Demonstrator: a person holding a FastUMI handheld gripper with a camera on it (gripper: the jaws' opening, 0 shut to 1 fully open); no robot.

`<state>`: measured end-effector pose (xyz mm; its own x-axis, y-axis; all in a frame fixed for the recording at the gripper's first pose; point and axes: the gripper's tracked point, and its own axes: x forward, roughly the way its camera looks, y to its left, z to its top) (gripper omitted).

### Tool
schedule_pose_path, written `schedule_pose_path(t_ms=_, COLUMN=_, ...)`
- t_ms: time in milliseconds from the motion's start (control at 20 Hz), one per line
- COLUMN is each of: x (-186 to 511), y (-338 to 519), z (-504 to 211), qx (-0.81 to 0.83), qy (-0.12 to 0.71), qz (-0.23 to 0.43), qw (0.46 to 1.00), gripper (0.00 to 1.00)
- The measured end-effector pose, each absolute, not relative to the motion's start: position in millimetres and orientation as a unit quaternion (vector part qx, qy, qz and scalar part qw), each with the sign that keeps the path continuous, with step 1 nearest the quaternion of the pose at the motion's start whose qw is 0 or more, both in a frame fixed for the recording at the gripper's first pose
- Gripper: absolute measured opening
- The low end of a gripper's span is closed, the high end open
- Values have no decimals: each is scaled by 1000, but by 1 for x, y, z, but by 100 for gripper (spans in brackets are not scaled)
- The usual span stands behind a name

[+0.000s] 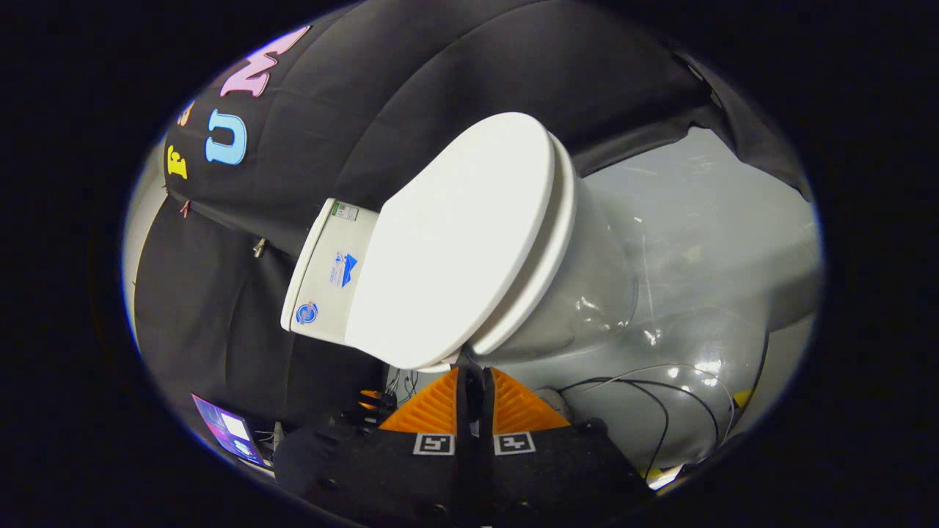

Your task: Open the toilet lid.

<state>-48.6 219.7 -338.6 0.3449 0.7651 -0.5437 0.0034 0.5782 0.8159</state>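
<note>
Toilet lid, white, smooth, oval, lying closed on its seat, tank behind, just ahead of hand-held gripper, fingers clenched together at lid's front edge, grasping nothing.

The tongs sit nearly closed, their tips right at the edge of the toilet lid, which lies down on the seat and blocks the way ahead. Open grey floor lies beside the bowl, crossed by loose cables near the tongs.
</note>
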Motion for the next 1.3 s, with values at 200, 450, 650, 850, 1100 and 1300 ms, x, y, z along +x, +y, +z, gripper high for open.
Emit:
schedule_pose_path(t_ms=200, x=-50, y=224, z=-336, qx=353, qy=511, qz=262, qw=739, gripper=5)
schedule_pose_path(t_ms=450, x=-46, y=222, z=-303, qx=308, qy=499, qz=271, qw=763, gripper=5)
schedule_pose_path(t_ms=650, x=-39, y=227, z=-252, qx=283, qy=469, qz=287, qw=786, gripper=5)
schedule_pose_path(t_ms=850, x=-32, y=239, z=-189, qx=232, qy=430, qz=307, qw=816, gripper=5)
schedule_pose_path(t_ms=1100, x=-28, y=278, z=-94, qx=188, qy=365, qz=339, qw=847, gripper=5)
schedule_pose_path(t_ms=1300, x=-28, y=312, z=-47, qx=143, qy=328, qz=348, qw=867, gripper=5)
